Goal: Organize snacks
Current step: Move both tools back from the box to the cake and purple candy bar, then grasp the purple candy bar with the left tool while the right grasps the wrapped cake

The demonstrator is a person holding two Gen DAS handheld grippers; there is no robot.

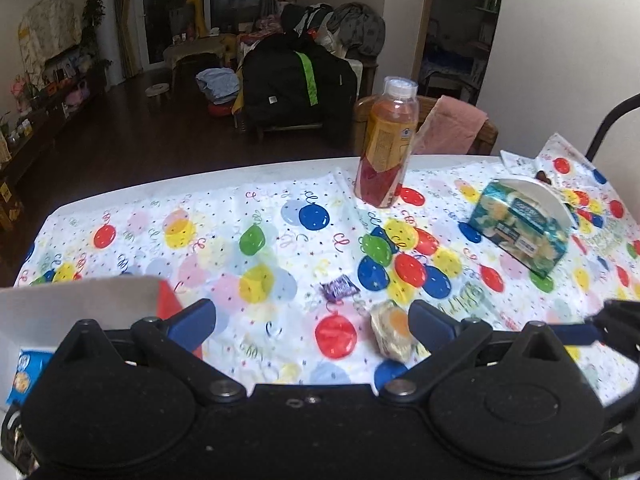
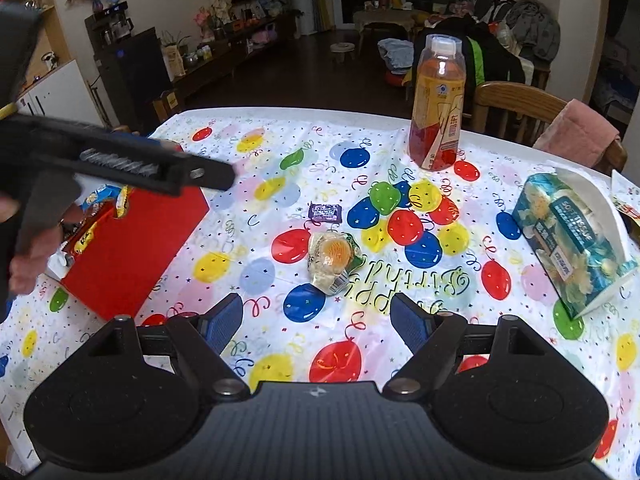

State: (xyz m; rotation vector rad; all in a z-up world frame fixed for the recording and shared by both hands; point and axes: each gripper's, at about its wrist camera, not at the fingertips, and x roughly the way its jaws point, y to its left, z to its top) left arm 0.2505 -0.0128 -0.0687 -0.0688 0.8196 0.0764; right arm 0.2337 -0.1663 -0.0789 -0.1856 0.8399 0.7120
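Observation:
My left gripper (image 1: 312, 320) is open over the balloon-print tablecloth, with nothing between its fingers. A small purple candy (image 1: 339, 288) lies just ahead of it. A clear-wrapped round pastry (image 1: 390, 334) touches the inner side of its right finger. At the left stands a red box (image 1: 166, 300) with a blue snack packet (image 1: 24, 376) inside. My right gripper (image 2: 316, 322) is also open and empty. The pastry (image 2: 332, 262) is a little ahead of it, and the purple candy (image 2: 325, 212) lies beyond. The red box (image 2: 132, 240) holds several packets (image 2: 100, 196).
A tall orange drink bottle (image 2: 438, 108) stands near the far table edge. A teal tissue box (image 2: 572, 236) lies at the right. A hand (image 2: 28, 256) holds the left tool over the red box. A wooden chair with a pink towel (image 2: 576, 132) stands behind the table.

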